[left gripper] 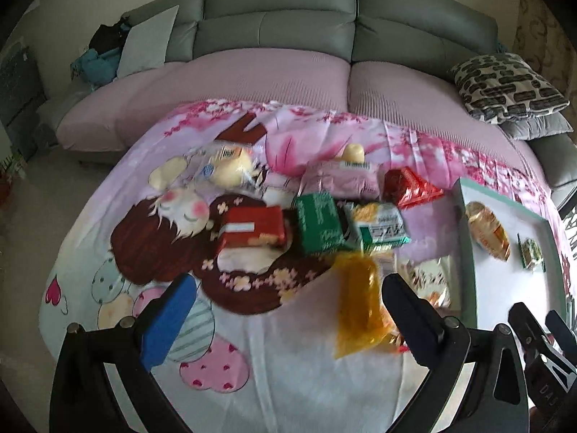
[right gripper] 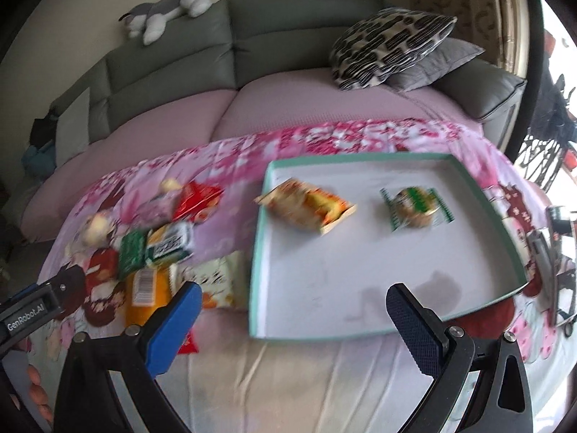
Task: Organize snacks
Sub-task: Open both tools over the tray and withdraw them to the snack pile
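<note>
Item nearest: orange snack packet (left gripper: 359, 306), lower centre-right of the left wrist frame, flat on the patterned cloth (left gripper: 288, 379) just ahead of the left gripper (left gripper: 285, 319), whose fingers stand wide and empty; its long axis runs near-to-far. Judged light, soft, slippery film, crushable, so best pinched across its narrow width at mid-length. Farther: the right gripper (right gripper: 294, 324), likewise wide and empty, faces the teal-rimmed tray (right gripper: 258, 252) at mid-frame, holding two packets.

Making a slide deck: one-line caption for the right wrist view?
Open right gripper hovering above a teal-rimmed tray holding two snack packets, more snacks piled left on the floral cloth.
</note>
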A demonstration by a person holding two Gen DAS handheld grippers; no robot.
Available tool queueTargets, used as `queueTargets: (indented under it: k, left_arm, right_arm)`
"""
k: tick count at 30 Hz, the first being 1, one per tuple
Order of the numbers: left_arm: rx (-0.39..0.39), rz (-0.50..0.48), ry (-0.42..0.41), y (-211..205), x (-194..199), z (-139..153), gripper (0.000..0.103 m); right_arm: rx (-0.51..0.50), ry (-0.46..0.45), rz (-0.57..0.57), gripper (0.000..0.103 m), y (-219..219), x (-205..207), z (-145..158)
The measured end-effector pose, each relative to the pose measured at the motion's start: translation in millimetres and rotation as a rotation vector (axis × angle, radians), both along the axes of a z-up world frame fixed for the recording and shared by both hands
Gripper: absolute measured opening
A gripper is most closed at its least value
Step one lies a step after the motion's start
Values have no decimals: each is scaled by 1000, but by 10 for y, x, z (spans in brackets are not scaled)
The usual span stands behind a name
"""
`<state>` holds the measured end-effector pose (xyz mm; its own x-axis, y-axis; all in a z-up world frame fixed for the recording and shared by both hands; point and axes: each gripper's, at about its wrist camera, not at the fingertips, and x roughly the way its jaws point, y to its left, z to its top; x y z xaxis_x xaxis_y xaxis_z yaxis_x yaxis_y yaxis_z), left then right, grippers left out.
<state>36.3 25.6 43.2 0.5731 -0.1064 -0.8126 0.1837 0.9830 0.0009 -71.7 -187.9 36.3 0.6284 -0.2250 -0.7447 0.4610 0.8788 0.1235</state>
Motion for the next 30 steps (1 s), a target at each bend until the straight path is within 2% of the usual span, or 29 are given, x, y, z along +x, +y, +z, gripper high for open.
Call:
queueTargets:
  k: [8, 13, 19, 30]
  left_arm:
    - [-16, 25, 44, 134, -19, -111, 102]
    - [-41, 11, 68, 127, 21, -167, 102]
    - [-69, -25, 142, -36, 99, -349, 102]
    - [-94, -54, 189, -354, 192, -471, 102]
  right_arm:
    - [67, 43, 34, 103, 128, 6, -172]
    - [70, 61, 25, 103, 118, 35, -227]
    - [64, 95, 42, 103, 129, 118, -317]
    - [36, 117, 44, 103, 65, 254, -359]
